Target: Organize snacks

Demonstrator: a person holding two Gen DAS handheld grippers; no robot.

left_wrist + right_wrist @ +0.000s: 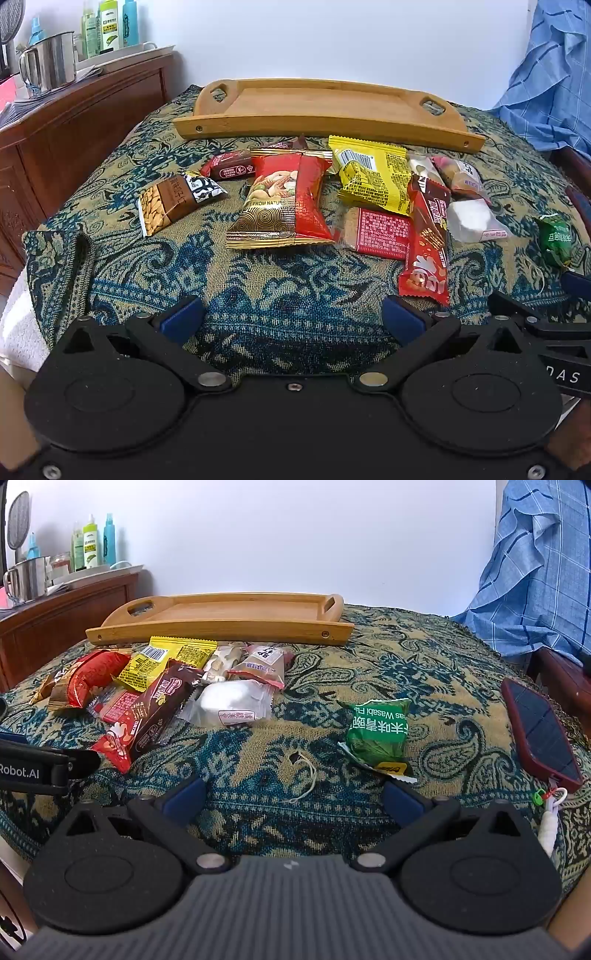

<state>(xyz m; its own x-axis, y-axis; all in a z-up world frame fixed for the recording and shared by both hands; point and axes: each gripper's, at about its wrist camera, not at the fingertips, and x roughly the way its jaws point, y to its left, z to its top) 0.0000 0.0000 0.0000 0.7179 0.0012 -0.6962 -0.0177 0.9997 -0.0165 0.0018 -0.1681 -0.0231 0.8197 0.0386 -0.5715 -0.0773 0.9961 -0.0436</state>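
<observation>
Several snack packets lie in a loose heap on a patterned blue-and-tan cloth. A red-and-gold nut bag, a yellow packet, a long red-and-brown bar and a peanut bar sit in front of an empty bamboo tray. A green wasabi pea packet lies apart on the right. My left gripper hovers open over bare cloth near the heap. My right gripper is open too, its right finger close to the green packet. Nothing is held.
A phone in a red case lies at the right edge. A wooden cabinet with a steel mug and bottles stands at the left. A blue checked cloth hangs at the right. A loose thread loop lies on the cloth.
</observation>
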